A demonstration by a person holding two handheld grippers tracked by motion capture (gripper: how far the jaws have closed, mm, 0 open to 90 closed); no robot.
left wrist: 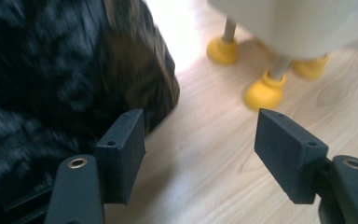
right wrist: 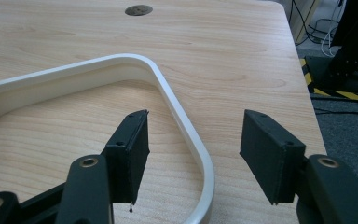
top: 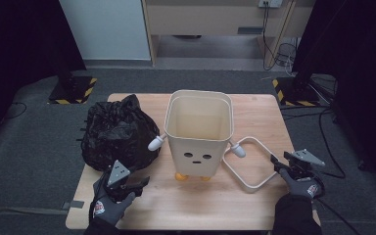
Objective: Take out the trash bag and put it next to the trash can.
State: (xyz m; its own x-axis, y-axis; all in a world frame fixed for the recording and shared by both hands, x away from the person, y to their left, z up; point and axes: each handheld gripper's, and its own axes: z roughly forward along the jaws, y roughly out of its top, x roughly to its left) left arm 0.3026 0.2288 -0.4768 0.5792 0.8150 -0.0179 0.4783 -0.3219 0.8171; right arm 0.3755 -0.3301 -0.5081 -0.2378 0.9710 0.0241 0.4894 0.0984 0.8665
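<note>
One black bag (top: 117,132), one bin (top: 199,132), one ring (top: 252,164).

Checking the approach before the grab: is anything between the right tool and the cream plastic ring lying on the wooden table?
Nothing visible: the right tool stands open with the cream plastic ring passing between its jaws, untouched.

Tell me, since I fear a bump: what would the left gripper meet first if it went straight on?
Probably the bin's yellow feet; the black bag lies just left of the left gripper's line. Depth is unclear.
</note>
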